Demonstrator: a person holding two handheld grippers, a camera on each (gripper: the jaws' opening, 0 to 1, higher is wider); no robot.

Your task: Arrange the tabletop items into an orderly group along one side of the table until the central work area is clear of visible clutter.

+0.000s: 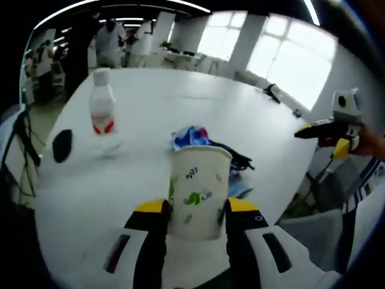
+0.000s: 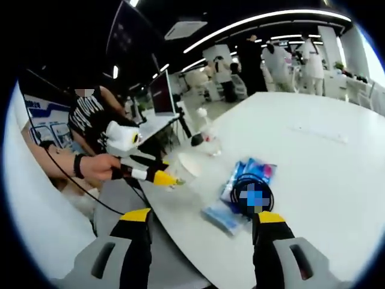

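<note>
Left gripper [image 1: 195,212] clamped on a white paper cup [image 1: 198,189] printed with green leaves, jaws pressing its two sides, cup upright and straight ahead between the yellow pads, near the close edge of the white table [image 1: 180,96]. Off to the left of that gripper: a black round object [image 1: 62,146] lying flat near the table's edge, then a clear water bottle [image 1: 103,110] with white cap and red label, standing upright and well apart from the cup. Just behind the cup: a blue patterned packet [image 1: 191,135], with a black coiled cable [image 1: 231,155] lying on it and trailing to the right. Far right in the same view: the right gripper, held off the table edge. From the right gripper view: right gripper [image 2: 201,226] open, jaws spread wide with nothing between them, hovering over the table's near edge. Ahead and left of it, the left gripper on the cup; further off, the bottle; just ahead and between the jaws' lines, the blue packets with the coiled cable on top. Judged step: cup in hand, being carried or placed toward one side to start the group. Next move, by guess: set the cup down upright close to the bottle without tipping it, then bring the open right gripper onto the packets and cable, a loose, floppy pile likely to need a low, flat pinch or a slide along the surface.
</note>
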